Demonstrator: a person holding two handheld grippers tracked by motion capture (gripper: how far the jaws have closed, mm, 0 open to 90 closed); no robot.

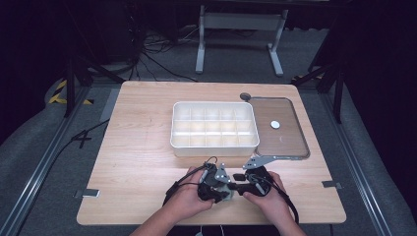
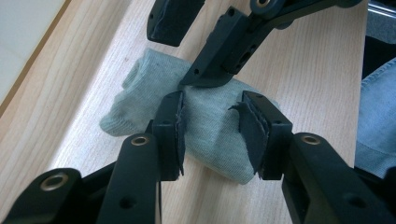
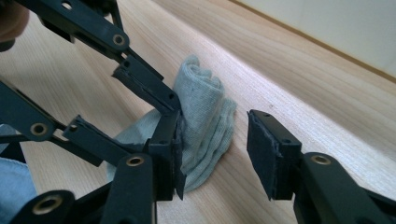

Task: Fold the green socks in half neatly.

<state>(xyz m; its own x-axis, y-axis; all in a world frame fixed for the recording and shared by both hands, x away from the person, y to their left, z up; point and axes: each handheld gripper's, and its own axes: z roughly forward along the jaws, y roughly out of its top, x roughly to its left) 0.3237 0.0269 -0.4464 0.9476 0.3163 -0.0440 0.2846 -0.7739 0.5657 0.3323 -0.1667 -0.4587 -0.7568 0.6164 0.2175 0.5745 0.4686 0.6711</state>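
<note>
I've got both claws low-centre in the high view, near the front edge of the wooden surface point(image 1: 137, 147), hands close together. Left claw point(image 1: 227, 191) and right claw point(image 1: 237, 178) meet over a rolled pale grey-green sock point(image 2: 196, 116), barely visible from above. In the left claw view the sock lies on the surface mid-frame, rolled end toward upper left; my left claw's jaws stand spread on either side of its middle, pads at or just beside the fabric, cannot tell if they press it. The right claw point(image 2: 198, 49) comes in from the top of that frame, one jaw down on the sock's top, the other off it at upper left. In the right claw view the sock point(image 3: 201, 121) sits left of centre; my right claw point(image 3: 217, 154) is spread, left jaw against the sock, right jaw apart from it with bare wood between. Behind, mid-frame in the high view, a white compartment tray point(image 1: 214, 128), and touching its right a brown transparent lid point(image 1: 285, 140) with a small white disc point(image 1: 275, 125) on it.
</note>
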